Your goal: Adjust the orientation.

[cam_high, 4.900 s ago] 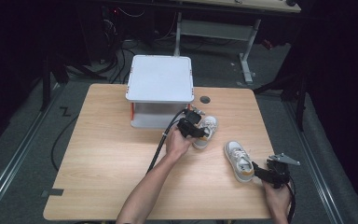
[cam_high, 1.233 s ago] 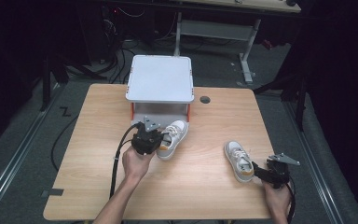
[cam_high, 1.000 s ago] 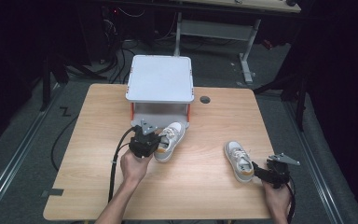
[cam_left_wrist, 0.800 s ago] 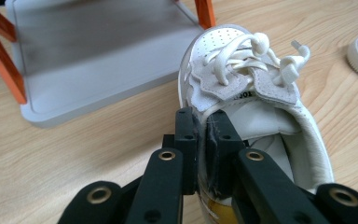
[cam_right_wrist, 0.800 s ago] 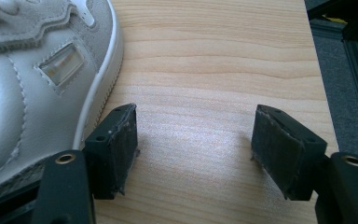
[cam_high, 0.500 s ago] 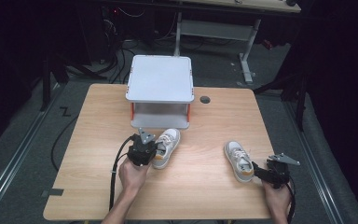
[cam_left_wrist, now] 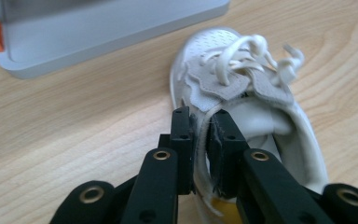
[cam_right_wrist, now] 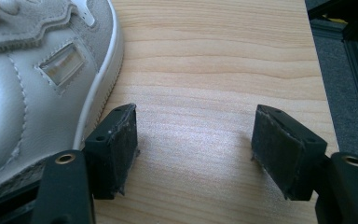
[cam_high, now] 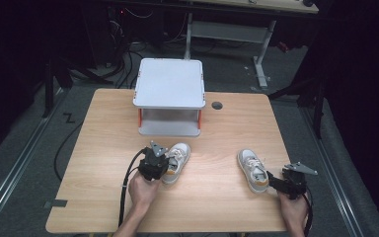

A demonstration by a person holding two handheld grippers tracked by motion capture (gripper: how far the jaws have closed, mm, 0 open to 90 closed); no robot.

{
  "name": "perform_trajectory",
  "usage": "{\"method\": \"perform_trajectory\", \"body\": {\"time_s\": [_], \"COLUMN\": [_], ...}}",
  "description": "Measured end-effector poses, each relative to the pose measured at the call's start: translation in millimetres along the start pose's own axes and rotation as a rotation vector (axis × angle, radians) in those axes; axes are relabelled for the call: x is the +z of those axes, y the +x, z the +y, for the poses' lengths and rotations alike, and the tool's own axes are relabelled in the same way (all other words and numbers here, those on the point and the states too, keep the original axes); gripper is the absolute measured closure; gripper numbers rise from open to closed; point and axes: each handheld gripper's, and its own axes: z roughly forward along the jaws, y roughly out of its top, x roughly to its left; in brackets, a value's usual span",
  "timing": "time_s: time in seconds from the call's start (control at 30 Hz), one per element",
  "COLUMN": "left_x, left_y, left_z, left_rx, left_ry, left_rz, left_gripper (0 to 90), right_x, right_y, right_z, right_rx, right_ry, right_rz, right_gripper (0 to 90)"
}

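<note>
A white lace-up sneaker sits upright on the wooden table just in front of the grey stand, toe toward it, laces loose; its matching mate lies well apart to the right, toe pointing away

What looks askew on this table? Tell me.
The two white shoes aren't paired up: the left shoe, pinched at its collar by the left gripper, tilts toward the grey stand, while the right shoe lies well apart.
</note>
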Motion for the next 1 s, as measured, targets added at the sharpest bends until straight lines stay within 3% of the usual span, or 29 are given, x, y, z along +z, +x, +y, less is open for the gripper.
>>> {"method": "perform_trajectory", "body": {"time_s": [0.17, 0.43, 0.73, 1.0], "left_x": [-2.4, -4.4, -7.7, -12.2], "left_y": [-5.9, -3.1, 3.7, 15.6], "left_z": [-0.7, -4.7, -6.8, -6.3], "left_rx": [0.000, -0.045, -0.090, -0.115], "left_ry": [0.001, -0.012, -0.085, -0.114], "left_rz": [-0.021, -0.078, -0.127, -0.138], "left_gripper": [79.1, 76.6, 51.7, 41.4], "right_x": [-0.1, 0.0, 0.0, 0.1], "right_y": [0.2, 0.1, 0.0, 0.0], "right_z": [0.0, 0.0, 0.0, 0.0], "right_rx": [0.003, 0.001, -0.002, -0.002], "right_ry": [0.002, 0.000, 0.000, 0.000], "right_rz": [0.000, -0.001, 0.000, 0.001], "right_gripper": [31.4, 31.4, 31.4, 31.4]}}
